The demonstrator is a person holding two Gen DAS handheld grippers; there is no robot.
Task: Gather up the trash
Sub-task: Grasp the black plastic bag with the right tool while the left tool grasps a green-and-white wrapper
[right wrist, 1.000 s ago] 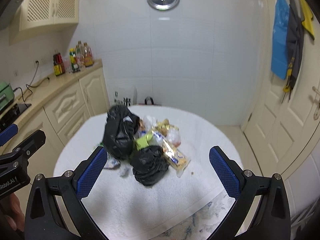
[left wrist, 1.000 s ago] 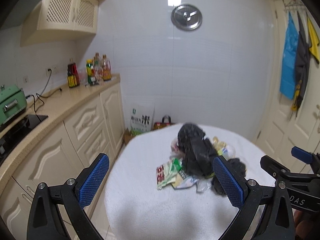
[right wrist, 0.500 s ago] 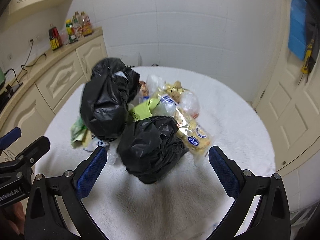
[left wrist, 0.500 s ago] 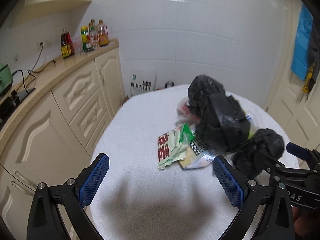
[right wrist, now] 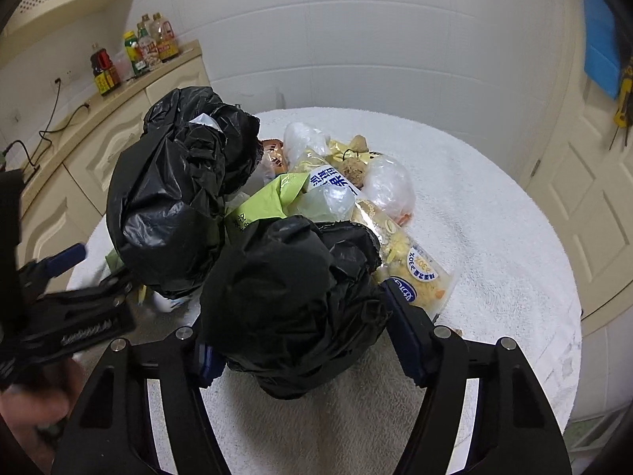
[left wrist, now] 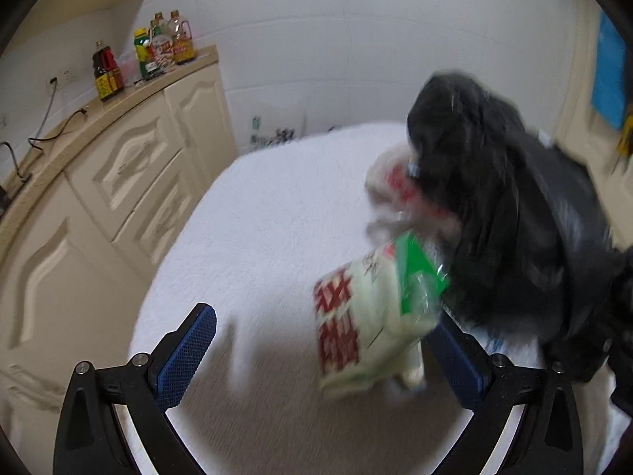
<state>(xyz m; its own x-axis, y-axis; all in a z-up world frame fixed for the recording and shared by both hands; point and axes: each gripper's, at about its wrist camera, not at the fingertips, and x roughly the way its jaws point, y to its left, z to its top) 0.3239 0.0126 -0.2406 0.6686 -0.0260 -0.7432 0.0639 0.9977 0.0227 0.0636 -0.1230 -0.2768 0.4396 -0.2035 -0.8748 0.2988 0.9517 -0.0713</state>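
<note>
Small black bag reached

The right tool (right wrist: 300, 340), wide a second ago, is now apparently pressed against the crumpled black bag (right wrist: 292, 308); the left tool (left wrist: 316, 352) is held apart by the blurred wrapper (left wrist: 364, 328).

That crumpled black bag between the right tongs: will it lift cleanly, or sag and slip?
The black bag is wrinkled thin film, so it will probably sag and deform rather than hold its shape. Its glossy surface looks slippery against the right tongs. It seems loosely bunched, so likely light for its bulk.

Trash bags (right wrist: 174, 206) left of wrappers (right wrist: 411, 261), on table (right wrist: 494, 237)
</note>
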